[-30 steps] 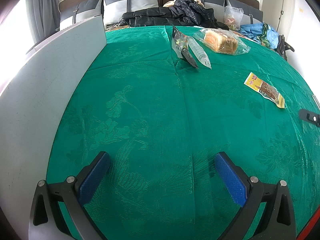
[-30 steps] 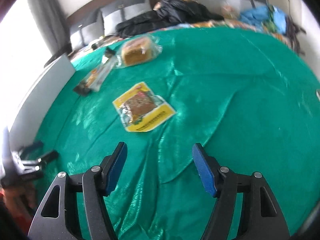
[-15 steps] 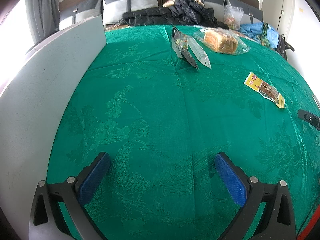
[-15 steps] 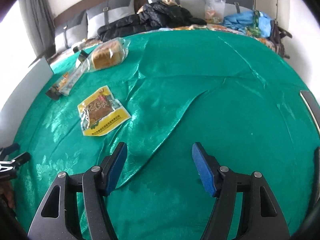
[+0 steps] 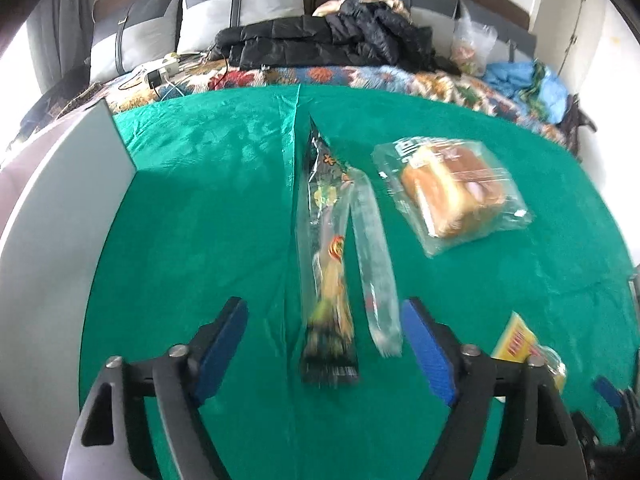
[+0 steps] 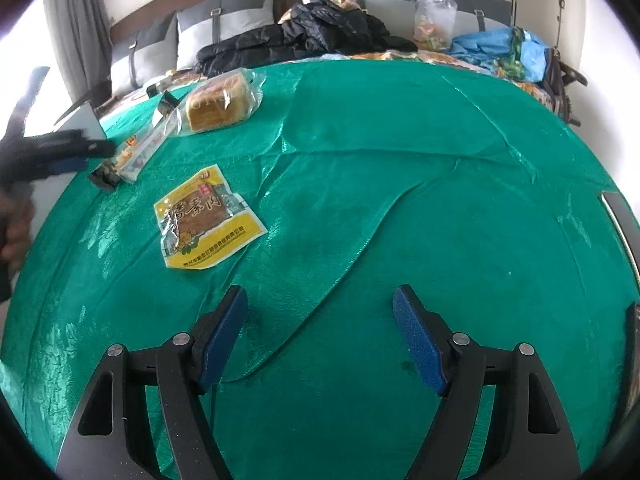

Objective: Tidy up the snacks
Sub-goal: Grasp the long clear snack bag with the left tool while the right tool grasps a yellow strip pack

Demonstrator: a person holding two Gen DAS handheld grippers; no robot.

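Observation:
My left gripper (image 5: 324, 344) is open, its jaws on either side of the near ends of two long snack packets: a dark printed one (image 5: 326, 264) and a clear one (image 5: 374, 256). A bagged bread loaf (image 5: 452, 188) lies to their right. A yellow snack packet (image 5: 516, 340) lies just right of the left gripper. In the right wrist view my right gripper (image 6: 320, 336) is open and empty over bare cloth, with the yellow packet (image 6: 204, 220) ahead to its left, the bread (image 6: 220, 100) farther back, and the left gripper (image 6: 76, 156) at the far left.
A green cloth (image 6: 400, 184) covers the table. A grey board (image 5: 52, 216) stands along the left edge. Behind the table a sofa holds a black jacket (image 5: 332, 40), a plastic bag (image 5: 472, 44) and blue fabric (image 5: 520, 80).
My left gripper has moved forward across the table and now straddles the two long packets. My right gripper has shifted slightly, so the yellow packet sits a little closer.

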